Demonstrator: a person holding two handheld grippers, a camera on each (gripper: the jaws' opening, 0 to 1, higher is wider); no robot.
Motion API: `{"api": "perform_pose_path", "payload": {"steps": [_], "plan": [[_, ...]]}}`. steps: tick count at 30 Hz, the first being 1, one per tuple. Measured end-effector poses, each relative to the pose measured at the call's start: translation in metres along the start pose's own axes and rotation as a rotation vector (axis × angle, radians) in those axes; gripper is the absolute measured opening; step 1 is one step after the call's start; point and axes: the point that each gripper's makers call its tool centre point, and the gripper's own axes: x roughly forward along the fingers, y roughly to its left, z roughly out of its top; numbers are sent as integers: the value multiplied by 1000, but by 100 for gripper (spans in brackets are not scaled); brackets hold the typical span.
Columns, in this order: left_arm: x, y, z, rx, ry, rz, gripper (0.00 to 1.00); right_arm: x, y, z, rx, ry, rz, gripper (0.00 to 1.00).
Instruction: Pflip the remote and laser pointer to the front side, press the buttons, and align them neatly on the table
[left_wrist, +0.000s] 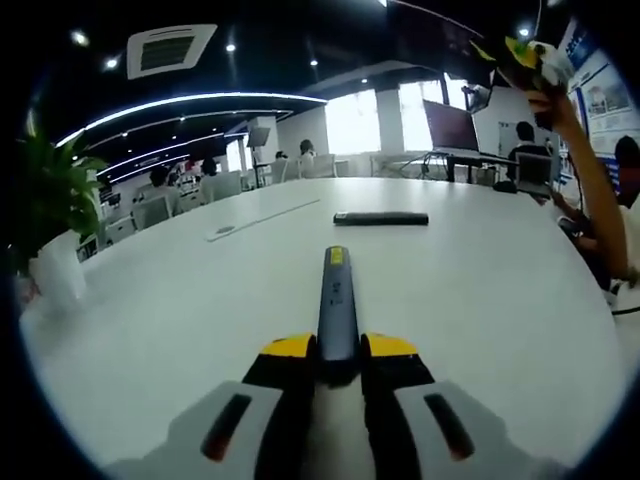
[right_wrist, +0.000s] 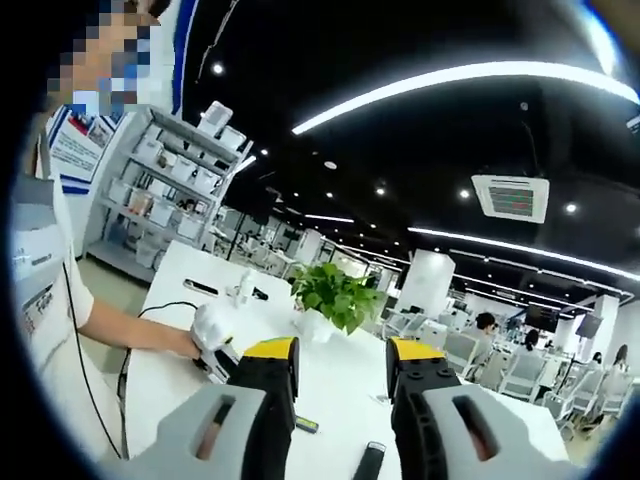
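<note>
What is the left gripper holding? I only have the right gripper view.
Observer: The left gripper is shut on the near end of the pointer, which points straight ahead.
Operator: Where is the remote from there?
Observer: The remote lies crosswise on the table, beyond the pointer's tip and apart from it.
Operator: Anything else near it?
Observer: A thin white strip lies to the remote's left in the left gripper view.
</note>
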Motion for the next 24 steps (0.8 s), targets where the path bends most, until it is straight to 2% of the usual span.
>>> {"api": "perform_pose_path", "payload": {"steps": [2, 4, 9, 11, 14, 19, 24], "plan": [[1, -9, 2, 6, 1, 4, 20, -3, 2, -7, 17, 18, -12, 39], [2, -10, 3, 2, 0, 2, 20, -4, 4, -17, 7, 29, -31, 39], [3, -14, 5, -8, -3, -2, 20, 0, 3, -39, 55, 63, -34, 40], [4, -15, 5, -12, -5, -5, 20, 1, 0, -46, 56, 82, -51, 40], [4, -15, 5, -8, -2, -4, 20, 6, 1, -54, 72, 92, -39, 40], [4, -12, 5, -9, 0, -6, 20, 11, 5, -59, 43, 128, -43, 41], [4, -8, 5, 13, 6, 2, 20, 12, 10, -53, 45, 111, -23, 41]]}}
